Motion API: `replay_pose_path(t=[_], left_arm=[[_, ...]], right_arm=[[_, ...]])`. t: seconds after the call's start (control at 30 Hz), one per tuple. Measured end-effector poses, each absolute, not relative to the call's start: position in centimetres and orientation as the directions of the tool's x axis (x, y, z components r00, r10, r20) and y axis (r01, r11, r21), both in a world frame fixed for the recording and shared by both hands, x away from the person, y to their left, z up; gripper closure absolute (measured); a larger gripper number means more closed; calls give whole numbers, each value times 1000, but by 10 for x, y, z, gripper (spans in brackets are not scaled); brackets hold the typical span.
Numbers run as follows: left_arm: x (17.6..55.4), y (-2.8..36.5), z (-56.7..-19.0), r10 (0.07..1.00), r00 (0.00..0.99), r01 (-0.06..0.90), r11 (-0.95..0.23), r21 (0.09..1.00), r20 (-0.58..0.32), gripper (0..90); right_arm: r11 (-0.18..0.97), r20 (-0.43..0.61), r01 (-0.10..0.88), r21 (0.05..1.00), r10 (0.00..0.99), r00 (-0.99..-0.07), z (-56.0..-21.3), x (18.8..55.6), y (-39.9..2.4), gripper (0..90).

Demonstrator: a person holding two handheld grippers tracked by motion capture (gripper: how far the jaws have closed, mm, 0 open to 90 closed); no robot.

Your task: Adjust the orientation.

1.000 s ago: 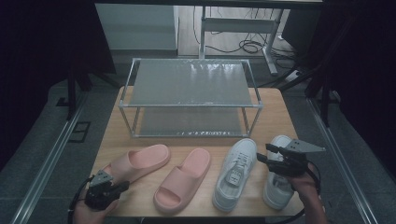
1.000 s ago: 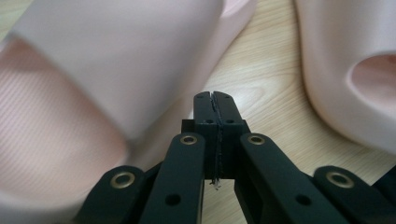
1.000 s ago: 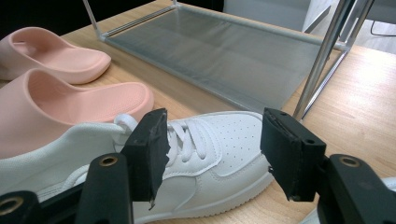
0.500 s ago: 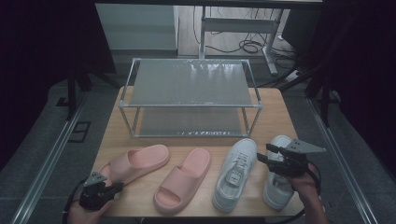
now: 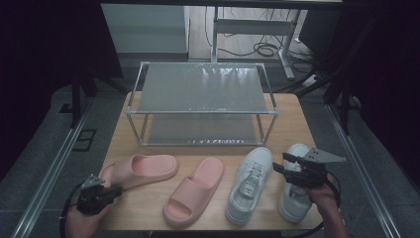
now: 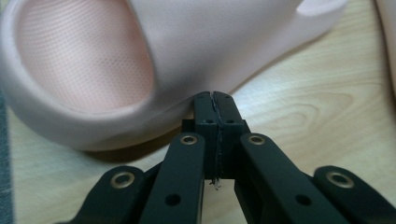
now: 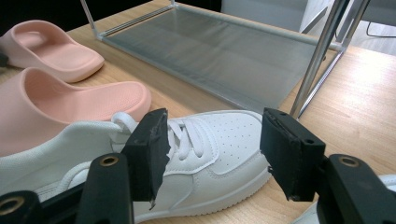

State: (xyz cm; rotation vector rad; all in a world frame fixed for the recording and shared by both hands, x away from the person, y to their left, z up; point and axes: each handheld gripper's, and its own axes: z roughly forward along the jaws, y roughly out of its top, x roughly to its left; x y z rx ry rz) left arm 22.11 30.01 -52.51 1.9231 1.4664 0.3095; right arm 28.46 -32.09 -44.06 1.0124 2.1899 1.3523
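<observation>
Left tool [image 5: 115,191]: at about 8 o'clock on the table [image 5: 148,208], in the person's left hand [image 5: 81,223]; its jaws are pressed flat together with nothing between them, tips right at the heel rim of the nearer pink slipper.
Left pink slipper [image 5: 141,169]: lies at 8 o'clock, heel toward the left tool, toe pointing toward 3 o'clock; in the left gripper view [image 6: 140,60] its open heel end looms just past the closed tips, and whether they touch it I cannot tell.
Second pink slipper [image 5: 194,194]: at 6 o'clock, angled with its toe toward 1 o'clock, apart from the first.
Right tool [image 5: 280,163]: at 4 o'clock, in the person's right hand [image 5: 324,196], jaws standing wide with nothing gripped, hovering between the two white sneakers.
Left white sneaker [image 5: 249,184]: at 5 o'clock, toe toward the rack; in the right gripper view [image 7: 205,144] its laces and toe show in the gap between the wide jaws, beyond them.
Right white sneaker [image 5: 295,196]: at 4 o'clock, partly under the right tool and hand.
Shoe rack [image 5: 202,89]: metal frame with two mesh shelves at 12 o'clock, standing behind all four shoes, both shelves bare.
Cables: one trails from each tool off the near table edge.
</observation>
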Motion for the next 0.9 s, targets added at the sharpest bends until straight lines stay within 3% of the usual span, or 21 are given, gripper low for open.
replay_pose_path(t=[0.3,0.5,0.77,0.9], left_arm=[[236,311,-524,928,309,760,-110,641,-207,900],[226,294,-509,914,353,723,-131,678,-201,900],[253,226,-463,859,493,630,-245,736,-136,900],[277,205,-459,852,507,632,-265,728,-130,900]], right_arm=[[281,54,382,881,740,-670,-441,285,-321,426],[280,53,380,882,741,-669,-441,285,-322,426],[279,56,377,883,736,-675,-440,284,-320,426],[277,56,374,885,734,-677,-440,283,-320,426]])
